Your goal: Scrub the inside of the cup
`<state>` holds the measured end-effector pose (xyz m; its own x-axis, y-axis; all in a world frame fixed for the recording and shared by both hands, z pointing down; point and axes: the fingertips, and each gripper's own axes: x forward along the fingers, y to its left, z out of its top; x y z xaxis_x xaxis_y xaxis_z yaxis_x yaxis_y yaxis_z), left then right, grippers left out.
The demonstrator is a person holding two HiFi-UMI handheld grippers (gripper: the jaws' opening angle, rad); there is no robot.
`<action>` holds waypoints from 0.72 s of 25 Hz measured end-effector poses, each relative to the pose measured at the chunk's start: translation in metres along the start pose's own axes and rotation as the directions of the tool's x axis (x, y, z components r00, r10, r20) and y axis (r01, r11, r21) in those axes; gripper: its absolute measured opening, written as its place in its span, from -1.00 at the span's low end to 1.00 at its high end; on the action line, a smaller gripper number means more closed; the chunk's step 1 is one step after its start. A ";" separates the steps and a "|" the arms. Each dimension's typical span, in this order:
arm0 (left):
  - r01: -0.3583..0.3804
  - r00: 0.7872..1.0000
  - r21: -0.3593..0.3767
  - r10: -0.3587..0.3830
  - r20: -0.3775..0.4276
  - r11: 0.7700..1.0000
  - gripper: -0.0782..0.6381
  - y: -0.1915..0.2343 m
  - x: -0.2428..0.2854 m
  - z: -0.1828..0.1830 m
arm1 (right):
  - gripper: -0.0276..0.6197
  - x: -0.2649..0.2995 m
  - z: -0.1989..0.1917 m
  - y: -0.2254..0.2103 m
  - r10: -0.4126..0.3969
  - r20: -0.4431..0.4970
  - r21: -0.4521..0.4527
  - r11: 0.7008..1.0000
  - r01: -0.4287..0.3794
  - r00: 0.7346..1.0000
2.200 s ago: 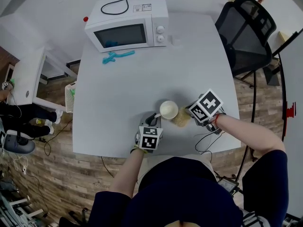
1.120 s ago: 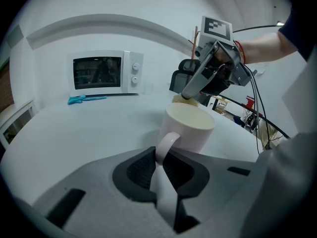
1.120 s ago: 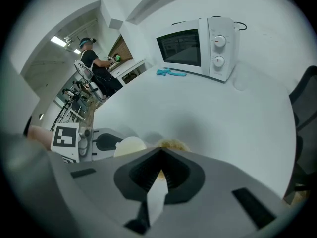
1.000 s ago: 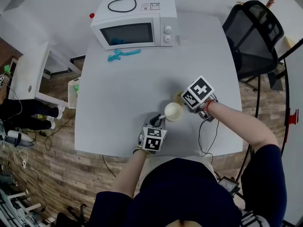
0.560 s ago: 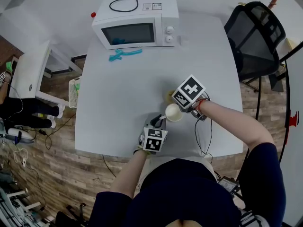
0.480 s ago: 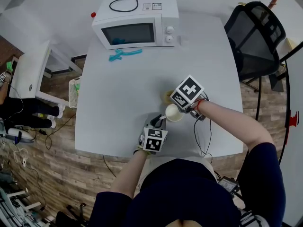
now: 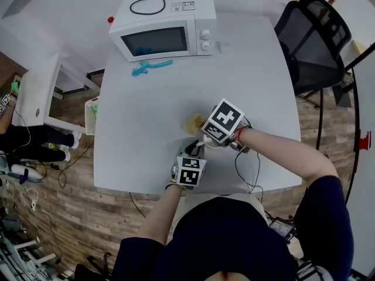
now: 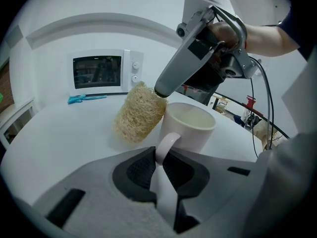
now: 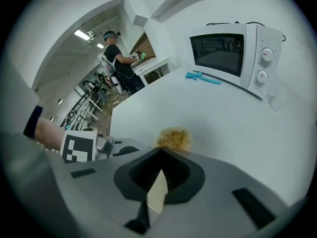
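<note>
A white cup [image 8: 190, 128] stands on the white table [image 7: 140, 127]. My left gripper [image 8: 161, 155] is shut on its handle [image 8: 166, 147]. In the head view the left gripper [image 7: 193, 149] sits at the table's near edge, and the right gripper's marker cube hides most of the cup. My right gripper [image 8: 161, 90] is shut on a tan loofah sponge [image 8: 138, 112], which hangs outside the cup against its left side, just over the table. The sponge [image 9: 172, 138] also shows past the right gripper's [image 9: 166, 150] tips, and as a tan patch [image 7: 193, 123] in the head view.
A white microwave [image 7: 164, 34] stands at the table's far edge with a blue tool [image 7: 151, 68] lying in front of it. A black office chair [image 7: 313, 40] is beyond the table's right side. A person [image 9: 119, 53] stands far off in the room.
My right gripper has carried the sponge leftward from the cup's right side, over the cup, to its far left side. The left gripper and the cup have stayed put.
</note>
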<state>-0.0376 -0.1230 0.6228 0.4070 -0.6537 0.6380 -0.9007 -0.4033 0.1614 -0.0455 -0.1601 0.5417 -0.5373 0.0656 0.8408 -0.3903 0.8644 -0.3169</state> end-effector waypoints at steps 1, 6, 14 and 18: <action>-0.001 1.000 0.000 0.001 0.000 1.000 -0.65 0.000 0.000 0.000 | -0.84 0.000 -0.001 0.003 0.008 0.001 0.003 1.000 -0.008 1.000; -0.004 1.000 0.011 0.004 0.001 1.000 -0.65 0.001 0.001 -0.001 | -0.84 0.001 -0.006 0.009 0.017 0.007 0.008 1.000 -0.017 1.000; 0.000 1.000 0.012 0.000 0.001 1.000 -0.65 -0.001 0.000 -0.001 | -0.84 -0.007 0.001 0.011 0.014 0.054 0.018 1.000 -0.015 0.998; 0.005 1.000 0.015 -0.005 -0.001 1.000 -0.65 -0.001 -0.001 -0.001 | -0.84 -0.019 0.007 0.012 0.017 0.094 0.027 0.999 -0.020 0.995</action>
<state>-0.0374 -0.1210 0.6227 0.4110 -0.6513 0.6379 -0.8965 -0.4157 0.1532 -0.0453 -0.1544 0.5184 -0.6116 0.0333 0.7905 -0.3996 0.8493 -0.3449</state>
